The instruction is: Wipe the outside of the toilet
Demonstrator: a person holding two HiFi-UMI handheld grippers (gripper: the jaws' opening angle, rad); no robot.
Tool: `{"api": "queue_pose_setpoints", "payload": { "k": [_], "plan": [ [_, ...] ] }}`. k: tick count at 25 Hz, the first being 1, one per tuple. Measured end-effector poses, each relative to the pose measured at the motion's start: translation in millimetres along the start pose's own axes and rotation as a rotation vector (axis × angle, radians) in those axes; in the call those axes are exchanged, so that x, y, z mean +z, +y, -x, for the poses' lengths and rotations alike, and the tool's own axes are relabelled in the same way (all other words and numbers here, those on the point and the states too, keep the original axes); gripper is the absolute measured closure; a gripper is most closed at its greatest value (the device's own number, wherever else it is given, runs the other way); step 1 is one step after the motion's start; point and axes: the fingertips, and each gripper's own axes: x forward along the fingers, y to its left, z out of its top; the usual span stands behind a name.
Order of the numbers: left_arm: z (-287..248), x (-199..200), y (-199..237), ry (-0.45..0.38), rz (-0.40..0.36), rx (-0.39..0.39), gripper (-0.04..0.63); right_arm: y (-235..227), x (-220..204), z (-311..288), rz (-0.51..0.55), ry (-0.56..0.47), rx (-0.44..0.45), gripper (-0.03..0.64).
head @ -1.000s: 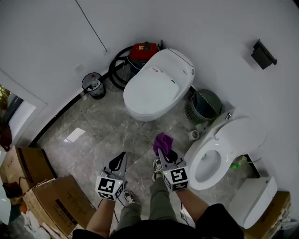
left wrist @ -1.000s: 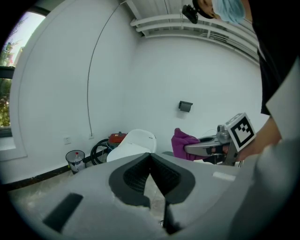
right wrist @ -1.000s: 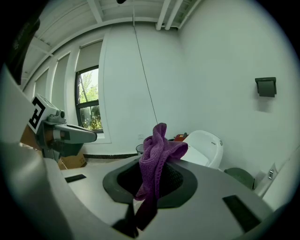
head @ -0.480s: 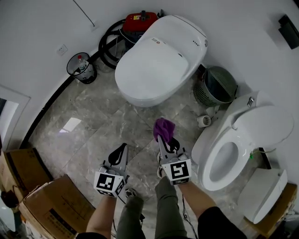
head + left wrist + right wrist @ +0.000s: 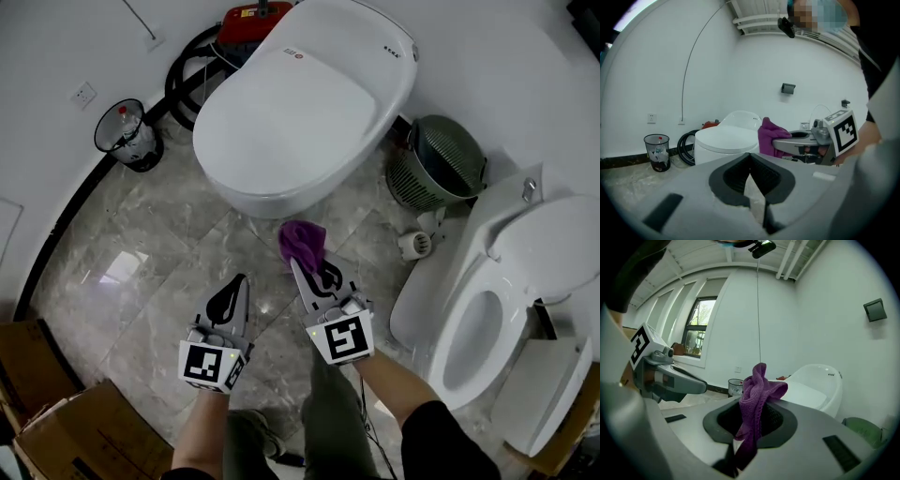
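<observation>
A white toilet (image 5: 295, 103) with its lid down stands against the back wall, and shows as well in the left gripper view (image 5: 726, 140) and the right gripper view (image 5: 813, 387). My right gripper (image 5: 305, 261) is shut on a purple cloth (image 5: 303, 241), which hangs just short of the toilet's front rim. The cloth (image 5: 757, 404) bunches up between the jaws in the right gripper view. My left gripper (image 5: 236, 286) is shut and holds nothing, level with the right one over the floor. The right gripper (image 5: 780, 143) and the cloth (image 5: 769, 136) also show in the left gripper view.
A second toilet (image 5: 502, 291) with its seat up stands at the right. A green basket (image 5: 439, 161) sits between the two toilets. A black waste bin (image 5: 127, 136), a coiled black hose (image 5: 183, 80) and a red machine (image 5: 251, 17) line the back wall. Cardboard boxes (image 5: 37, 412) lie at the lower left.
The view has closed in on the lidded toilet. Both grippers have moved forward, and the purple cloth is now near the toilet's front rim.
</observation>
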Motion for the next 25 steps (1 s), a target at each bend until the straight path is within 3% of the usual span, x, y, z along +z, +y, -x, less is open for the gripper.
{"api": "queue_pose_setpoints", "payload": {
  "k": [6, 11, 25],
  "plan": [
    [-38, -49, 34, -0.064, -0.078, 0.028, 0.594, 13, -59, -53, 0.019, -0.096, 0.025, 0.554],
    [-58, -80, 47, -0.097, -0.092, 0.036, 0.595, 13, -93, -81, 0.055, -0.131, 0.024, 0.554],
    [-87, -104, 51, -0.077, -0.084, 0.046, 0.594, -51, -121, -108, 0.032, -0.136, -0.042, 0.551]
  ]
}}
